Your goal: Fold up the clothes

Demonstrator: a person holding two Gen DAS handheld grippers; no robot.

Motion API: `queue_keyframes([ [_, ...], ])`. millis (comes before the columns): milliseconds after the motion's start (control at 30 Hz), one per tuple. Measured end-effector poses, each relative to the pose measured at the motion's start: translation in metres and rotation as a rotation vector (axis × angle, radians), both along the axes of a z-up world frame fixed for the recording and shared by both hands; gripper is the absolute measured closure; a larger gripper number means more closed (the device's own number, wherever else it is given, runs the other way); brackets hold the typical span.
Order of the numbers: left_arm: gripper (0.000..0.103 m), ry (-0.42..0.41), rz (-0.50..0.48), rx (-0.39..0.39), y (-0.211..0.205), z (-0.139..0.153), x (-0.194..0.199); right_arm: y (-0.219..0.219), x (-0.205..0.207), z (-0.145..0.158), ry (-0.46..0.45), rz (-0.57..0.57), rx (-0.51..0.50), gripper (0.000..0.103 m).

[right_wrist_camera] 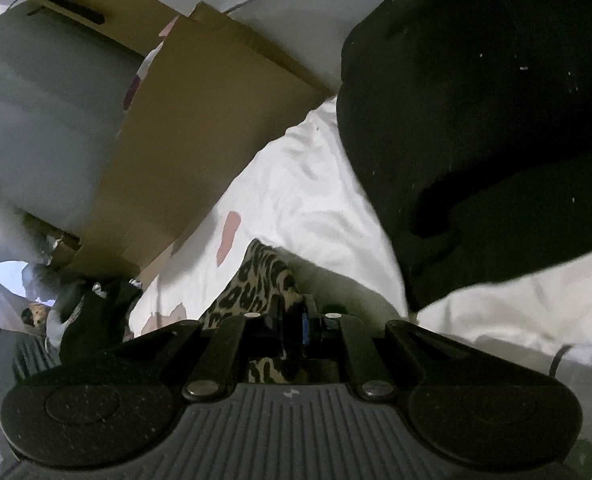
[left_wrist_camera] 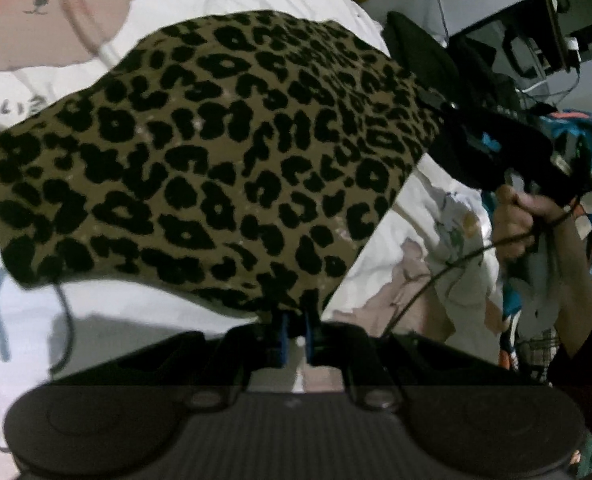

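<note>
A brown knit garment with a black leopard-spot pattern (left_wrist_camera: pixel 200 168) is held up above a white bed sheet printed with pink cartoon bears (left_wrist_camera: pixel 36 28), stretched between two hand-held grippers.

The left gripper (left_wrist_camera: pixel 296 334) has its blue-tipped fingers pinched narrow on the garment's near edge, so the cloth spreads forward and away from them. The right gripper (left_wrist_camera: pixel 448 106), seen from the left wrist view at the garment's far right corner, is closed on that corner; its own view shows leopard cloth clamped between its fingers (right_wrist_camera: pixel 292 328). A person's hand (left_wrist_camera: pixel 524 220) holds its grip.

The garment's long axis runs from the left fingers toward the right ones, with the free part sagging to the left. A black garment (right_wrist_camera: pixel 476 120) lies on the bed nearby, beside a brown cardboard box (right_wrist_camera: pixel 200 132).

Whether this lift opens a fold or finishes one cannot be judged.
</note>
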State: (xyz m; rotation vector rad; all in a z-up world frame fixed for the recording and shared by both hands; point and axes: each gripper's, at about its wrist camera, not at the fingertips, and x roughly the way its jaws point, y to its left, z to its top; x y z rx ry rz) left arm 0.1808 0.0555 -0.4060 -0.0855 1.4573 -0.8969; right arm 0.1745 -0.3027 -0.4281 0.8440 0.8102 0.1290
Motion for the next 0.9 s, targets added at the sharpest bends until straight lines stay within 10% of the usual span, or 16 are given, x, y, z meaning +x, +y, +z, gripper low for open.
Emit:
queue_keyframes([
  [633, 0.092, 0.091, -0.098, 0.035, -0.012, -0.001, -0.012, -0.006, 0.009, -0.008, 0.089, -0.107, -0.030, 0.084],
  [900, 0.069, 0.070, -0.232, 0.056, -0.037, 0.020, -0.013, -0.003, -0.008, 0.008, 0.077, -0.127, -0.046, 0.072],
])
